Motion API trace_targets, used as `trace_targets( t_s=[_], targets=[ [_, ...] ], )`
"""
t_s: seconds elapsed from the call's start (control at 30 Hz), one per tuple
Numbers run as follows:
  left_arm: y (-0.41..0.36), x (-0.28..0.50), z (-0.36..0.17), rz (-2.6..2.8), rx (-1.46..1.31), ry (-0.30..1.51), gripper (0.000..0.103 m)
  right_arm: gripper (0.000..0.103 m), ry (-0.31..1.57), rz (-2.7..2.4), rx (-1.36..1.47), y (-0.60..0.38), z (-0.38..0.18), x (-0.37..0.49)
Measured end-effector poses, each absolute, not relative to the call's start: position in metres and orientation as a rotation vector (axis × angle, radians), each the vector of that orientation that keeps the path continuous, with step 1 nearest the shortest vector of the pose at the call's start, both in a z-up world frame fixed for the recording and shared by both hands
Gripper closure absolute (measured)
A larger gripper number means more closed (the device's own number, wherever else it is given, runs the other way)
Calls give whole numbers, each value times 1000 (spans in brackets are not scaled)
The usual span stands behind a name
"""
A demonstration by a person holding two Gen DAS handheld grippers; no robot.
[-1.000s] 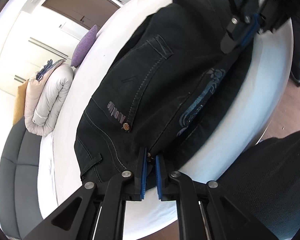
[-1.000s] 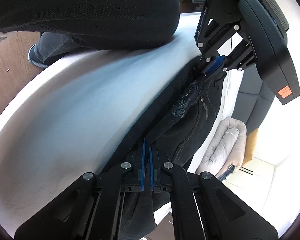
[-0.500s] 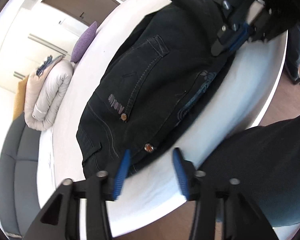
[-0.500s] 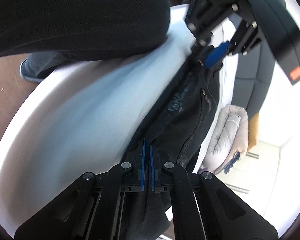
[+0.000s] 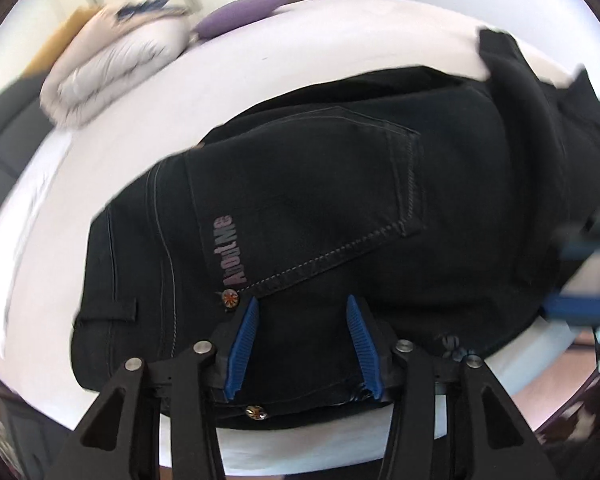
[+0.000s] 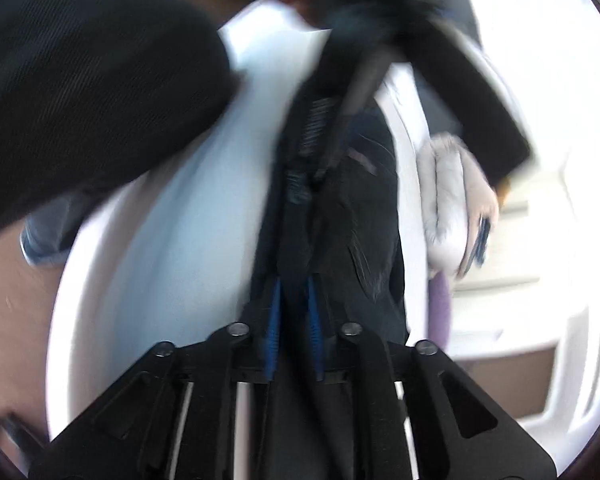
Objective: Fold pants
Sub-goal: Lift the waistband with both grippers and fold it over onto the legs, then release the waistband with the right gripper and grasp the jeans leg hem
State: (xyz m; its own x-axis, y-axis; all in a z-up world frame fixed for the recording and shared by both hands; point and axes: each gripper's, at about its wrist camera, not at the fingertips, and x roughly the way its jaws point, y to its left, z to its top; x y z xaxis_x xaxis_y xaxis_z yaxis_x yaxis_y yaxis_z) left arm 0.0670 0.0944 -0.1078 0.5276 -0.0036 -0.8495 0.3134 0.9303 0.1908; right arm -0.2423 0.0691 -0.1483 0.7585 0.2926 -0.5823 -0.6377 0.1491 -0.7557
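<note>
Left gripper (image 5: 302,344) parted over the waistband of the black pants (image 5: 340,184), pads clear of cloth, closing slightly. Right gripper (image 6: 294,320) opening — dark denim between the pads, contact too blurred to confirm. Pants lying folded lengthwise on the white bed (image 5: 320,32), close to its near edge. Risk noted: fold springing open on release, or layers dragged askew — cause, pads snagging denim.

Hidden or unclear, my two views:
- My right gripper (image 5: 580,276): blurred blue shape cut off at the left view's right edge.
- Pants (image 5: 320,200): waistband hidden behind my left fingers (image 5: 242,344).
- Right view: motion-smeared throughout; my left gripper (image 6: 380,40) only a dark streak; contact between pants and my right pads unreadable.
</note>
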Motion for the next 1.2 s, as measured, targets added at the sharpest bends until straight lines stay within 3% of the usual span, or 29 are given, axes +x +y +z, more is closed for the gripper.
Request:
trace_targets(
  t_s=[0.03, 0.07, 0.1, 0.23, 0.3, 0.47, 0.67, 0.87, 0.93, 1.0, 1.2],
  targets=[
    [94, 66, -108, -184, 342, 1003, 52, 26, 380, 690, -1135, 60, -135, -236],
    [91, 65, -108, -175, 361, 999, 52, 11, 447, 699, -949, 41, -116, -226],
    [89, 64, -109, -167, 373, 998, 52, 4, 496, 695, -756, 18, -99, -213],
    [89, 68, -108, -144, 352, 1022, 52, 4, 738, 550, -120, -101, -65, -139],
    [92, 72, -108, -141, 334, 1026, 52, 4, 769, 488, 194, -177, -62, -118],
    [103, 79, -107, -132, 296, 1022, 52, 11, 840, 369, 592, -302, -85, -96],
    [114, 88, -107, -122, 274, 1021, 52, 11, 969, 382, 644, -304, -121, -64],
    [114, 87, -109, -125, 237, 1025, 52, 12, 815, 397, 935, -346, -124, -12],
    [116, 86, -109, -125, 231, 1020, 52, 29, 802, 368, 999, -365, -121, 8],
    [118, 85, -110, -125, 226, 1014, 52, 37, 830, 332, 1067, -381, -122, 25],
    [123, 83, -114, -124, 213, 996, 53, 37, 866, 272, 989, -392, -103, 48]
  ],
)
